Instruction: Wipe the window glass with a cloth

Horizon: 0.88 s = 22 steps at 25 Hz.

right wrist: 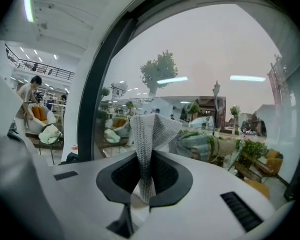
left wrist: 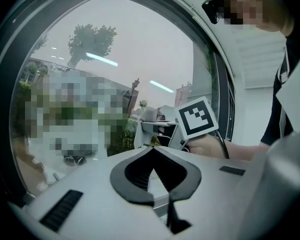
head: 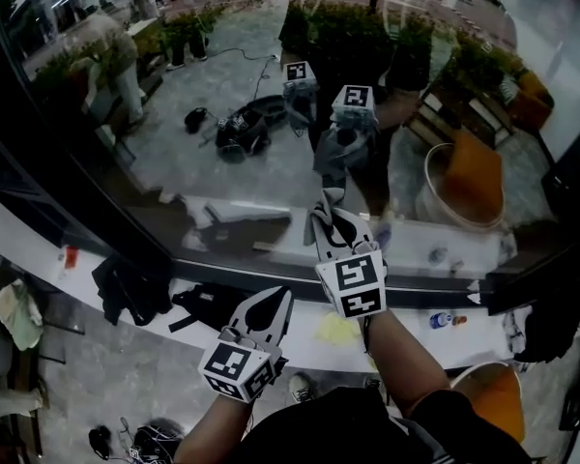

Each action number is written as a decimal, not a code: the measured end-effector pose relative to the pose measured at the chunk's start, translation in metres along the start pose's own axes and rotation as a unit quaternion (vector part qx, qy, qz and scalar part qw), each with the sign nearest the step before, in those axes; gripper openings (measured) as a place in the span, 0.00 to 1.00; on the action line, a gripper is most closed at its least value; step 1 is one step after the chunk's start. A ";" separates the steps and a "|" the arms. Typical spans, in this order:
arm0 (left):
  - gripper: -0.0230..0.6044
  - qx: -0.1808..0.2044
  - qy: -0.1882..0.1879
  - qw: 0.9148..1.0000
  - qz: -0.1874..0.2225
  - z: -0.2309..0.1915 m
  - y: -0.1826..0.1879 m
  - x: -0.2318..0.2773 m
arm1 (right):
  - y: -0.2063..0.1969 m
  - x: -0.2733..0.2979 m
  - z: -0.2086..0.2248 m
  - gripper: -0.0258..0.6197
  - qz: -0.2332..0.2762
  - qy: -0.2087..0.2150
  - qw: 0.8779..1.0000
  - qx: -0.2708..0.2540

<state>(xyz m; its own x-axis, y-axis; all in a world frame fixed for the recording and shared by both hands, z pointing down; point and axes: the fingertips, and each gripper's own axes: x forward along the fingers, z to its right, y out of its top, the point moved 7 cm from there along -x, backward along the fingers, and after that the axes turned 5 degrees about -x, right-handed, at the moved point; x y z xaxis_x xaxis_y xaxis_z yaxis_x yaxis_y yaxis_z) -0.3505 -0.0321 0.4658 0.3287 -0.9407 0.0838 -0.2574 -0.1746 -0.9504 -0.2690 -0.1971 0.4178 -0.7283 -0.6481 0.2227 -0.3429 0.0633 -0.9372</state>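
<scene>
The window glass (head: 222, 85) fills the upper part of the head view and mirrors both marker cubes. My right gripper (head: 329, 222) is held up close to the pane, shut on a grey knitted cloth (head: 326, 204). In the right gripper view the cloth (right wrist: 151, 134) stands up from between the closed jaws, its free end fanning out towards the glass (right wrist: 210, 49). My left gripper (head: 274, 303) hangs lower and to the left, away from the pane. Its jaws (left wrist: 152, 151) are shut with nothing in them. The glass (left wrist: 115, 59) lies ahead of it.
A dark window frame (head: 39, 162) runs along the left, seen again as a dark frame (right wrist: 97, 84). A white sill (head: 435, 259) lies below the pane. Bags (head: 135, 288), a small bottle (head: 445, 319) and an orange chair (head: 493, 394) lie below.
</scene>
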 end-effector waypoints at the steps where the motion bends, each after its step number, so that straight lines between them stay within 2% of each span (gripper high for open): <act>1: 0.05 0.001 -0.001 1.000 0.001 0.001 0.000 0.001 | 0.002 -0.003 -0.002 0.12 0.004 0.003 1.000 -0.002; 9: 0.05 0.013 -0.011 1.000 0.020 0.010 0.020 0.013 | 0.031 -0.031 -0.001 0.12 0.043 0.001 0.999 -0.017; 11: 0.05 0.012 -0.012 0.999 0.031 0.015 0.032 0.020 | 0.039 -0.037 0.005 0.12 0.053 -0.004 0.998 -0.019; 15: 0.05 0.036 -0.024 0.998 0.049 0.023 0.053 0.034 | 0.055 -0.047 0.021 0.12 0.074 -0.019 0.997 -0.026; 22: 0.05 0.054 -0.039 0.995 0.068 0.044 0.074 0.052 | 0.073 -0.065 0.047 0.12 0.092 -0.039 0.994 -0.031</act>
<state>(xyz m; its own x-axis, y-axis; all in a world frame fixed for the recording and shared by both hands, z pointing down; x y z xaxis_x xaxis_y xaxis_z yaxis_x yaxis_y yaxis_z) -0.3125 -0.0813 0.3865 0.3683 -0.9272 -0.0677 -0.2058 -0.0103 -0.9785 -0.2186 -0.1866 0.3225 -0.7348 -0.6779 0.0246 -0.2459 0.2323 -0.9410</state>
